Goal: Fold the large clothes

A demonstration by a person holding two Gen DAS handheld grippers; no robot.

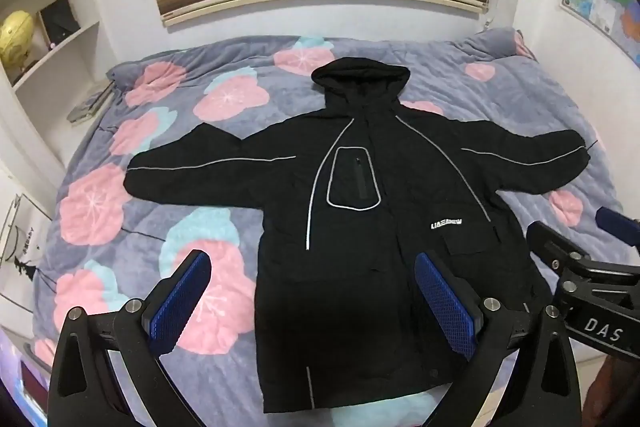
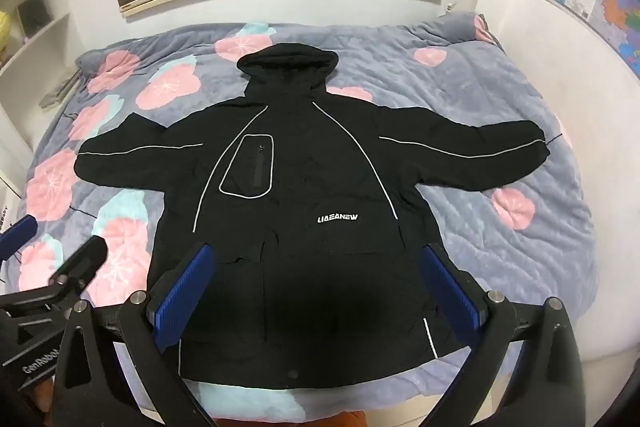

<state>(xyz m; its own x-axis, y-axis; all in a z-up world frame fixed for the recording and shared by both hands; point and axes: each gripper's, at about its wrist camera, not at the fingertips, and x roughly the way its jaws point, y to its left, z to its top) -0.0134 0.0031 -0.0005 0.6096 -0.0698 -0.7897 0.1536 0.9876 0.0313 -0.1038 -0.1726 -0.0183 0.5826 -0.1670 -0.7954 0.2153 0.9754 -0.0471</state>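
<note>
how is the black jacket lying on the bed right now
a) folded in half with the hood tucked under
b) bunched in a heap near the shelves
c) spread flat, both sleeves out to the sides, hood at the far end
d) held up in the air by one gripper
c: the black jacket lies flat on the floral bedspread, sleeves stretched left and right, hood toward the window wall; the left gripper and right gripper both hover open, holding nothing.

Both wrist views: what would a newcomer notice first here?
A black hooded jacket with thin white piping lies spread flat, sleeves out, in the middle of a grey quilt with pink flowers. The open left gripper and open right gripper hover above its hem, holding nothing.
</note>
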